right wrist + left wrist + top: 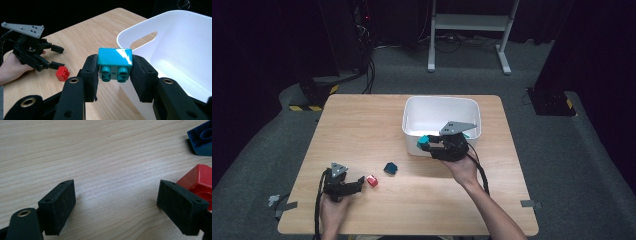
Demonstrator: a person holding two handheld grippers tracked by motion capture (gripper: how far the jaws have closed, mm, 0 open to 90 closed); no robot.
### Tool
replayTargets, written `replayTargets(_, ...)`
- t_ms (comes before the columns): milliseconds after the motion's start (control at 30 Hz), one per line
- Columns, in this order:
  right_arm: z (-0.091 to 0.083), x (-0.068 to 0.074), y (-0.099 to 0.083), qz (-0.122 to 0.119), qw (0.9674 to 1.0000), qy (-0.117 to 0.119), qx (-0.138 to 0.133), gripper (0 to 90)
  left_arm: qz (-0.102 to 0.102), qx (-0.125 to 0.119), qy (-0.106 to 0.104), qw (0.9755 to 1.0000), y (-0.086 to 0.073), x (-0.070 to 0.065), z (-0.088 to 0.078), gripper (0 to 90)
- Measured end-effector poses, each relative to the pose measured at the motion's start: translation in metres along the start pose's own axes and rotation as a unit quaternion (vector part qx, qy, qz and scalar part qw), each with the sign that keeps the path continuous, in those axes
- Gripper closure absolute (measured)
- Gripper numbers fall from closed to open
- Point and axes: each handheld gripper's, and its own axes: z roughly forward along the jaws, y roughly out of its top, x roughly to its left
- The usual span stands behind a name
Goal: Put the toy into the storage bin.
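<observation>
While both hands work at a pale wooden table (362, 120), the scene reads as follows.

Open room: the far left half of the table is bare wood. The near strip in front of the person is bare as well.

Edges: a white plastic bin with cut-out handles (412, 117) sits at the far right of the table, near its far edge. The right gripper (426, 144) hangs above the bin's near left corner.

Right gripper: its black padded jaws pinch a teal plastic building brick (115, 57) from both sides, lifted off the table just outside the bin's rim.

Brick direction: in the right gripper view the brick's long axis runs across from jaw to jaw. Its studs point back toward the camera, and its smooth glossy face is turned upward.

Bin contents: the part of the inside that can be seen is plain white.

Left gripper: the left gripper (360, 182) rests low at the near left, its jaws spread wide over bare wood with nothing between them.

Loose bricks: a small red plastic brick (372, 180) lies just beside the left gripper's outer jaw. A dark blue plastic brick (390, 168) lies a little beyond it, toward the bin.
</observation>
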Motion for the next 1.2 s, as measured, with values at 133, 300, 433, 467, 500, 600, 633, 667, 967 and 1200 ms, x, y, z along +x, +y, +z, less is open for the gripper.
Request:
replayTargets(133, -0.008, -0.006, 0.008, 0.002, 0.9999, -0.01, -0.006, 58.8, 0.0, 0.0, 0.0, 1.0, 0.0, 0.0, 0.0, 15.4)
replayTargets(300, -0.016, -0.014, 0.017, 0.005, 0.9997, -0.022, -0.012, 58.8, 0.0, 0.0, 0.0, 1.0, 0.0, 0.0, 0.0, 15.5)
replayTargets(433, -0.02, -0.025, 0.023, 0.015, 0.9992, -0.034, -0.017, 58.8, 0.0, 0.0, 0.0, 1.0, 0.0, 0.0, 0.0, 15.5)
replayTargets(467, -0.02, -0.029, 0.024, 0.019, 0.999, -0.036, -0.015, 58.8, 0.0, 0.0, 0.0, 1.0, 0.0, 0.0, 0.0, 15.5)
replayTargets(500, -0.02, -0.03, 0.025, 0.022, 0.9989, -0.039, -0.013, 58.8, 0.0, 0.0, 0.0, 1.0, 0.0, 0.0, 0.0, 15.4)
replayTargets(600, -0.018, -0.039, 0.025, 0.026, 0.9984, -0.05, -0.007, 58.7, -0.001, 0.0, 0.0, 1.0, 0.0, 0.0, 0.0, 15.4)
replayTargets(633, -0.017, -0.04, 0.025, 0.029, 0.9982, -0.052, -0.007, 58.7, 0.0, 0.0, 0.0, 1.0, 0.0, 0.0, 0.0, 15.4)
replayTargets(667, -0.017, -0.043, 0.026, 0.031, 0.998, -0.054, -0.006, 58.7, 0.0, 0.0, 0.0, 1.0, 0.0, 0.0, 0.0, 15.5)
replayTargets(967, -0.015, -0.058, 0.026, 0.047, 0.9963, -0.071, 0.003, 58.7, 0.0, 0.0, 0.0, 1.0, 0.0, 0.0, 0.0, 15.5)
replayTargets(1200, -0.012, -0.067, 0.025, 0.055, 0.9949, -0.085, 0.007, 58.6, 0.0, 0.0, 0.0, 1.0, 0.0, 0.0, 0.0, 15.5)
